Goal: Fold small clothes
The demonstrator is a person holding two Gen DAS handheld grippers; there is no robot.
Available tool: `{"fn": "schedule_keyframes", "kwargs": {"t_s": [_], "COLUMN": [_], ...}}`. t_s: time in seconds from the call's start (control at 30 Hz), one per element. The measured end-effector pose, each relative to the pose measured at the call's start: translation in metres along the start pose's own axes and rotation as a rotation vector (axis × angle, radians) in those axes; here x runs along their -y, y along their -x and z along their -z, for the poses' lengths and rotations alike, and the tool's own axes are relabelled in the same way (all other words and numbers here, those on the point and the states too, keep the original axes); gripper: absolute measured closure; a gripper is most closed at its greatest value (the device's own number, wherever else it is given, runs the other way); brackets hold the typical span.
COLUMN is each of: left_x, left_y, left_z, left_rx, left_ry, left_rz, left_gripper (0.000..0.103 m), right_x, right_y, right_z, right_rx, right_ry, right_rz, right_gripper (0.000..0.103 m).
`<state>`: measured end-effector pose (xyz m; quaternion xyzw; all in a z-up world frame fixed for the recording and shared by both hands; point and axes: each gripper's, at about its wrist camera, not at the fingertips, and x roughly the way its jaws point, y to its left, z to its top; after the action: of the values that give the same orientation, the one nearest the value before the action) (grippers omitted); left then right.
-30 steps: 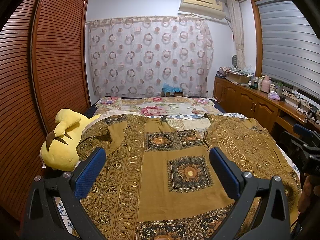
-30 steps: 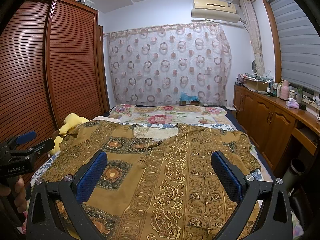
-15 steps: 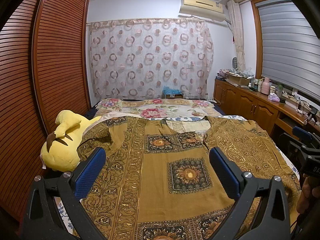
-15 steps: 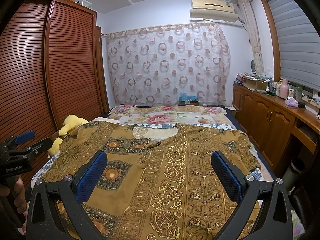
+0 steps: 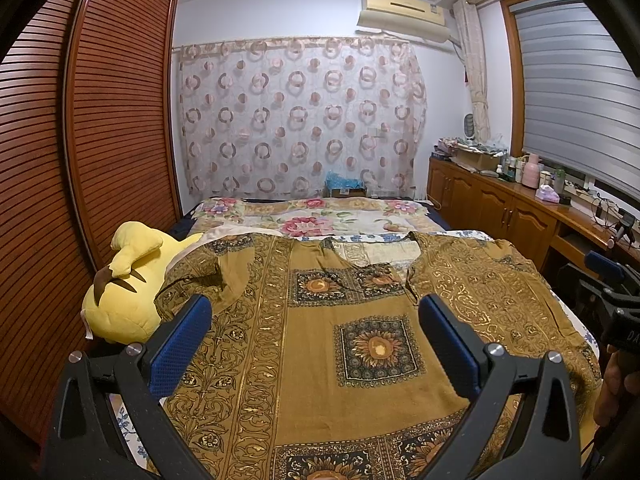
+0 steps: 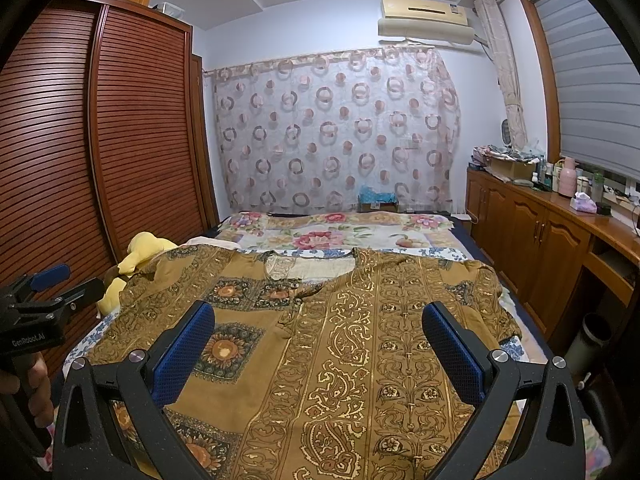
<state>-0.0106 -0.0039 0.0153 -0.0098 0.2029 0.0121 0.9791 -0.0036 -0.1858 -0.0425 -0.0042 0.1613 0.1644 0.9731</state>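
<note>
Shirt (image 5: 320,344) lies flat, neckline toward the curtain (image 5: 300,120).

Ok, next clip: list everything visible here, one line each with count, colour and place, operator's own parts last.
shirt: one, ochre with gold print, spread flat on the bed
bed: one, floral cover, centre
plush toy: one, yellow, bed's left edge
wardrobe: one, brown slatted, left wall
curtain: one, sheer with circles, back wall
air conditioner: one, cream, above curtain
cabinet: one, wooden, cluttered top, right wall
left hand-held gripper: blue pads, open over shirt
right hand-held gripper: blue pads, open over shirt
</note>
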Motion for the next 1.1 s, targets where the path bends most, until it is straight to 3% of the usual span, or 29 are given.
{"fn": "schedule_keyframes", "kwargs": {"t_s": [0.73,1.1], "left_x": [0.0,-0.015], "left_y": [0.002,-0.015], "left_z": [0.001,0.003], "left_rx": [-0.007,-0.05], "left_ry": [-0.001,-0.026], "left_rz": [0.003,0.0], "left_gripper": [0.0,0.0], "right_x": [0.001,-0.01], "right_y": [-0.001,-0.021], "right_z": [0.001,-0.011], "right_rx": [0.003,-0.018], "right_ry": [-0.011,0.023], "right_rz": [-0.014,-0.121], "right_gripper": [0.0,0.0]}}
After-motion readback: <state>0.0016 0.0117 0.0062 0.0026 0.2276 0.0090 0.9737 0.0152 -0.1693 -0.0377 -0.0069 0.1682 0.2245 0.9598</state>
